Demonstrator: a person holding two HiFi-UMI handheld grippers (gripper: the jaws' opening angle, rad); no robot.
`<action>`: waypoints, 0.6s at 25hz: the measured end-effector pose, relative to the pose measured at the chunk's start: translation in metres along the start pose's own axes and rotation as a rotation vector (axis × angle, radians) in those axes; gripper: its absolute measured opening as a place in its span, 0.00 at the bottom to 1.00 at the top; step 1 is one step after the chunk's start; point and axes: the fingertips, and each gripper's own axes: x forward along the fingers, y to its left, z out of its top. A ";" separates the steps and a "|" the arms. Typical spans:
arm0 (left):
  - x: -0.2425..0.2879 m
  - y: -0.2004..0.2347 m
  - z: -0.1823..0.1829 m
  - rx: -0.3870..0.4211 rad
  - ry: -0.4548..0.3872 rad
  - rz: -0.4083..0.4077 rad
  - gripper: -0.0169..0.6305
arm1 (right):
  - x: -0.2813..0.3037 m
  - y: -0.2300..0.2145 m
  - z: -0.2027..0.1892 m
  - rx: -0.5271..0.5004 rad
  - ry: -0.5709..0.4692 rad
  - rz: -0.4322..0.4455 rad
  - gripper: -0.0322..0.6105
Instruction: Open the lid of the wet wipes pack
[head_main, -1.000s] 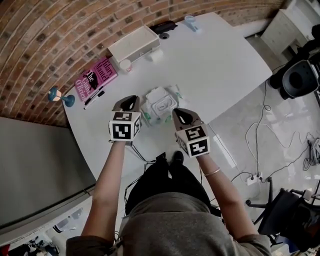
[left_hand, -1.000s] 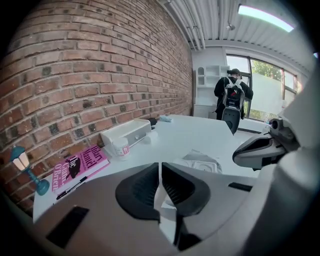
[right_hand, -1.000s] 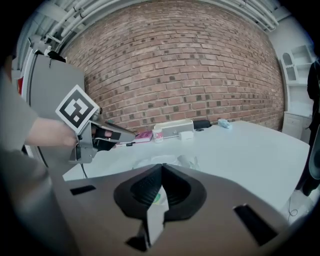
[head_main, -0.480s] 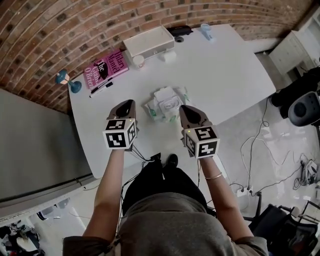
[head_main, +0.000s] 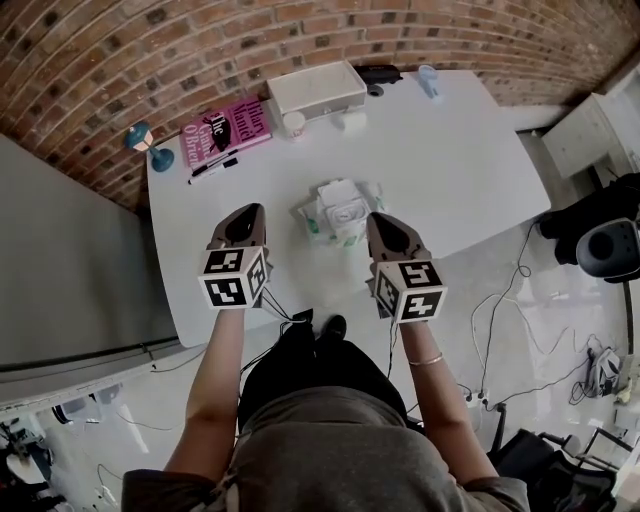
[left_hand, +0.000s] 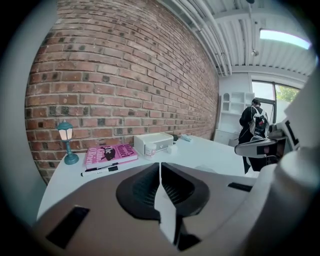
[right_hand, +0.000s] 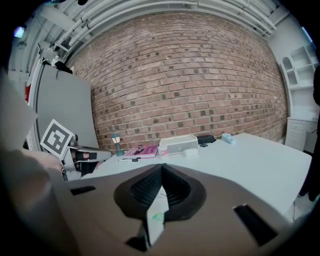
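I'm looking down on the white worktop (head_main: 450, 170), where the wet wipes pack (head_main: 338, 212) is lying flat near the near edge, midway between my two grippers. The left gripper (head_main: 250, 214) is hovering beside the pack's left side, apart from it, with its jaws clenched together on nothing. In the left gripper view only bare worktop is showing through the slit between them. The right gripper (head_main: 380, 222) is sitting just beside the pack's right edge, and its jaws are also pressed together. In the right gripper view a sliver of white wrapper with a green mark is showing through the gap below them. I can't tell whether it's being touched. A white flap at the pack's far end is looking raised, though I can't be sure. A pink book (head_main: 225, 130), a marker (head_main: 213, 167) and a white box (head_main: 316, 90) are lying well beyond, by the brick wall.
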 end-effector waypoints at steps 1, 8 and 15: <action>-0.002 0.000 0.001 -0.003 -0.008 0.002 0.07 | -0.001 0.000 0.002 -0.005 -0.005 -0.004 0.06; -0.014 0.004 0.000 -0.029 -0.032 0.026 0.07 | -0.005 -0.005 0.010 -0.011 -0.025 -0.021 0.05; -0.013 0.003 0.000 -0.027 -0.035 0.020 0.07 | -0.002 -0.005 0.011 -0.018 -0.028 -0.023 0.05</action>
